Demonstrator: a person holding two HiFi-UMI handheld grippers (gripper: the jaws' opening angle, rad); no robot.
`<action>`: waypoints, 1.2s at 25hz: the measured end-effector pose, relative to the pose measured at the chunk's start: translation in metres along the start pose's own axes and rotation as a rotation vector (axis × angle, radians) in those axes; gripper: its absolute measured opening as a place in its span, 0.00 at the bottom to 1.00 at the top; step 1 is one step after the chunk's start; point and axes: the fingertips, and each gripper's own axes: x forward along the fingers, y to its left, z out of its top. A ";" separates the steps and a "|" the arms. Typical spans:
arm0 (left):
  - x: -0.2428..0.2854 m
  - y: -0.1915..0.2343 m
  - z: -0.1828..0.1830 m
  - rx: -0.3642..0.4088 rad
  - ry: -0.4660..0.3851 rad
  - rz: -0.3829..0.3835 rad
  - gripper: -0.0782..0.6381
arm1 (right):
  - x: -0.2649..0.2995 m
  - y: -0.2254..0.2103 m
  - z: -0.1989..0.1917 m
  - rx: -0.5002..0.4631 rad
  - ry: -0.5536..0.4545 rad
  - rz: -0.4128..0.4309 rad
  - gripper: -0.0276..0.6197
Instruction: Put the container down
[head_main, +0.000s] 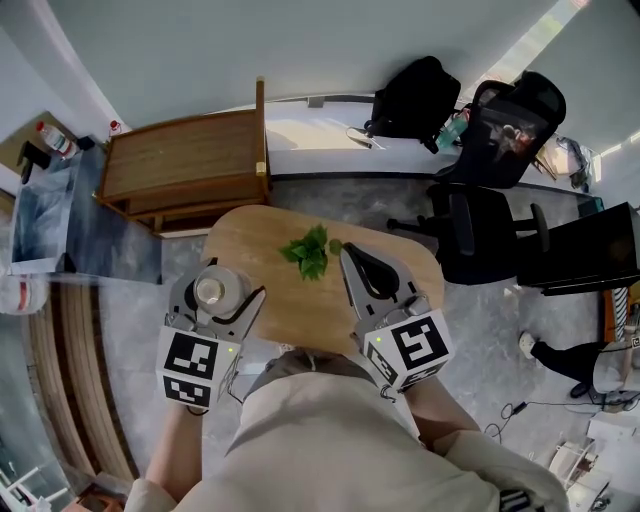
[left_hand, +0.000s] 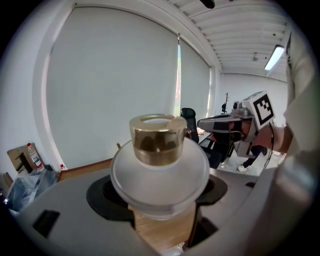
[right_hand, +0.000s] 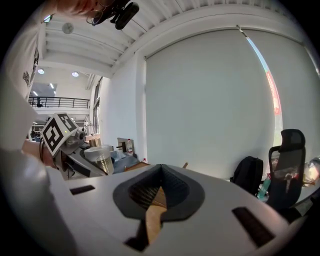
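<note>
Left tongs (left_hand: 161, 216) clasp seemingly frosted container (left_hand: 159, 172).

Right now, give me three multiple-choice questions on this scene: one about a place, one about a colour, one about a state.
1. Where do the green leaves lie?
A. on the round table
B. on the floor
C. on the office chair

2. What colour is the cap of the container in the left claw?
A. black
B. gold
C. red

3. How is the right claw?
A. shut on the leaves
B. wide open
C. shut and empty

Answers:
1 A: the head view shows the leaves near the middle of the wooden top.
2 B: the left gripper view shows a shiny gold cap on the frosted body.
3 C: the right gripper view shows its jaws together with nothing between them.
</note>
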 end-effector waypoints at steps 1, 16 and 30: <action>0.004 0.001 -0.001 0.001 0.006 0.008 0.57 | 0.002 -0.002 0.000 0.000 0.003 0.004 0.04; 0.093 0.038 0.021 0.045 -0.047 0.057 0.57 | 0.056 -0.049 -0.016 -0.030 0.004 0.031 0.04; 0.221 0.083 -0.041 0.056 -0.007 0.019 0.57 | 0.146 -0.078 -0.105 -0.038 0.096 0.039 0.04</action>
